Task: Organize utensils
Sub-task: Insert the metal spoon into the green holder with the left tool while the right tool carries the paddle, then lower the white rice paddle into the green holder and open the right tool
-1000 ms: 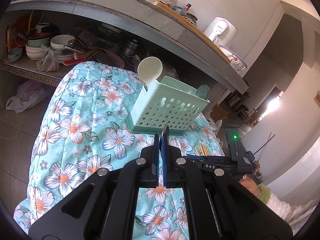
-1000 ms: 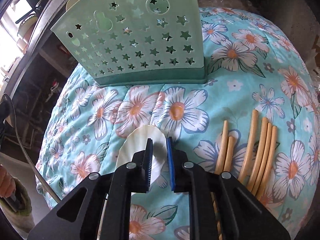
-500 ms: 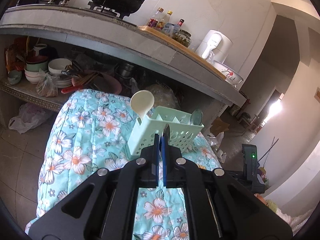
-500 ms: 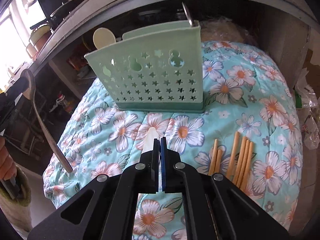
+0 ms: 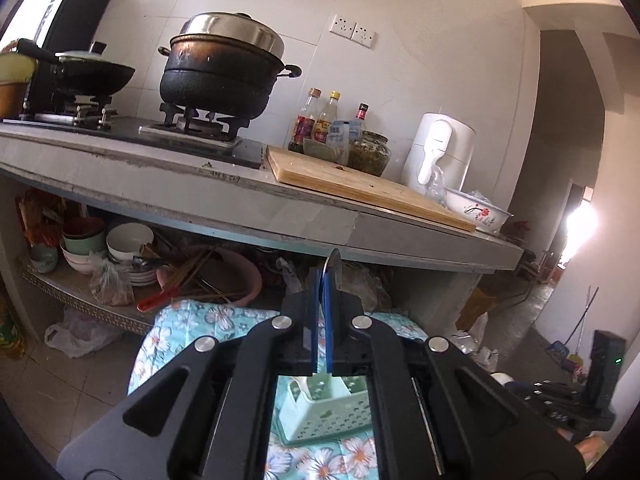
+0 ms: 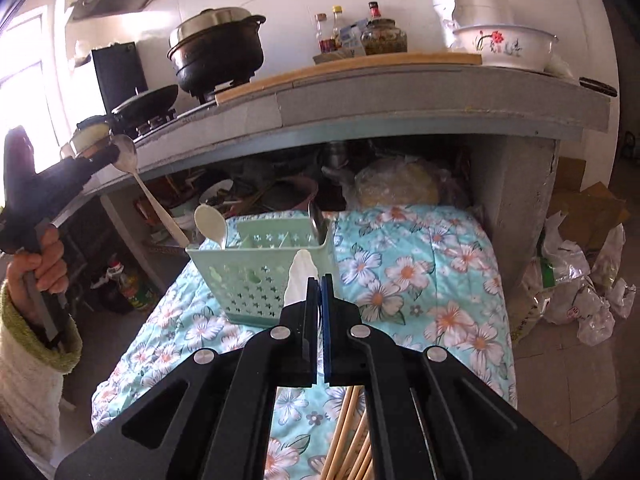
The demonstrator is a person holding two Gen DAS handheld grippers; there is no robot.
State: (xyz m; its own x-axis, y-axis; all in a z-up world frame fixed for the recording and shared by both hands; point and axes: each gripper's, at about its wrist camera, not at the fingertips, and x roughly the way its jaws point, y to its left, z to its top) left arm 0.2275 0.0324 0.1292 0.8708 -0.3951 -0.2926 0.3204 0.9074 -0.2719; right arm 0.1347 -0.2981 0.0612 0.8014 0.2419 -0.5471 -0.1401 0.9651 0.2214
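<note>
Both claws have risen above the green caddy (image 6: 264, 276) since a second ago. Left claw (image 5: 323, 280) pinches a metal spoon (image 5: 333, 261); right claw (image 6: 319, 285) pinches a white spoon (image 6: 301, 276), just in front of the caddy.

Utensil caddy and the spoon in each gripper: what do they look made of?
Utensil caddy: mint plastic, matte, star cutouts. Spoon in the left gripper: probably steel, with a shiny bowl. Spoon in the right gripper: white spoon, plastic or ceramic; can't tell.
</note>
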